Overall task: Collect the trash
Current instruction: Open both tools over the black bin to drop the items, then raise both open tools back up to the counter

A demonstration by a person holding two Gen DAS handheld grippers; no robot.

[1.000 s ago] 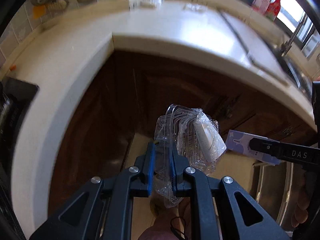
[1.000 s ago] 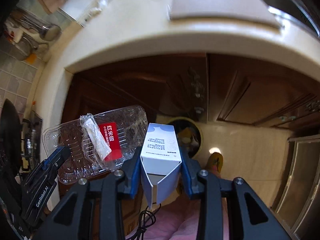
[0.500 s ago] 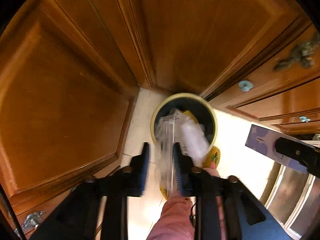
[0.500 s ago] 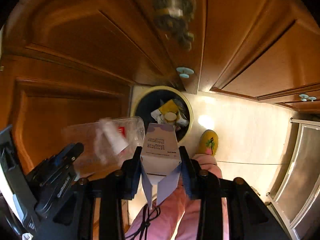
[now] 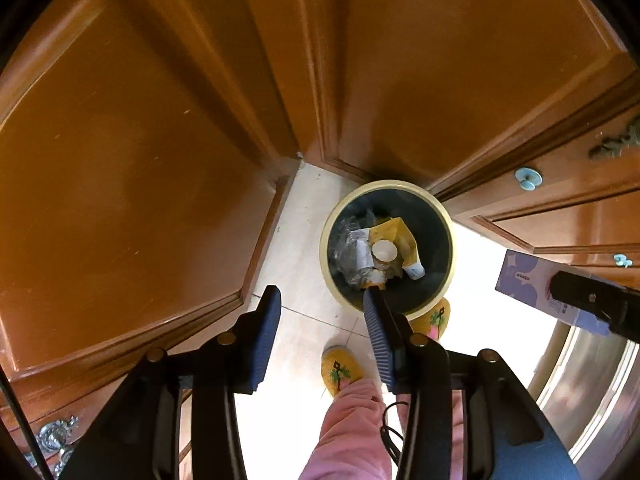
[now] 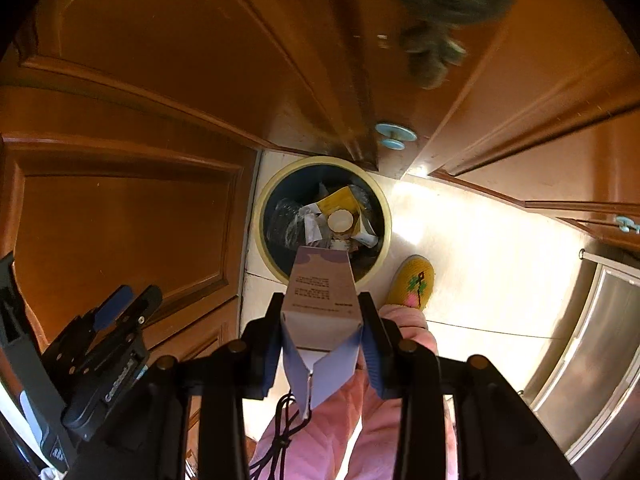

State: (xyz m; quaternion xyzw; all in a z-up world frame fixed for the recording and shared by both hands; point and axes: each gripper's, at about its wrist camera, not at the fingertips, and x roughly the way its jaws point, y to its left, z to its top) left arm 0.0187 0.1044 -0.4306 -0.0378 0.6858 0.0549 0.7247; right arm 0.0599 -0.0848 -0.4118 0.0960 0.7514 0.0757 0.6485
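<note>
A round bin (image 5: 447, 232) with a pale yellow rim stands on the floor in the corner of the cabinets, holding several pieces of trash. The clear plastic tray (image 5: 348, 252) lies inside it at the left. My left gripper (image 5: 320, 300) points straight down beside the bin, its jaws opening with nothing between them. My right gripper (image 6: 320, 300) is shut on a white and lilac carton (image 6: 320, 300), whose far end hangs over the bin (image 6: 262, 208). The carton (image 5: 528, 284) also shows at the right of the left wrist view. The left gripper (image 6: 120, 304) appears at the lower left of the right wrist view.
Brown wooden cabinet doors (image 5: 140, 160) with pale blue knobs (image 5: 528, 178) close in around the bin. A person's pink trouser legs (image 5: 352, 428) and yellow slippers (image 5: 340, 368) stand on the pale tiled floor (image 6: 480, 248). A steel appliance front (image 6: 600, 340) is at the right.
Both grippers have sunk from counter height to just above the bin. The left gripper let go of the clear plastic tray, which dropped into the bin. The right gripper still holds the carton.
</note>
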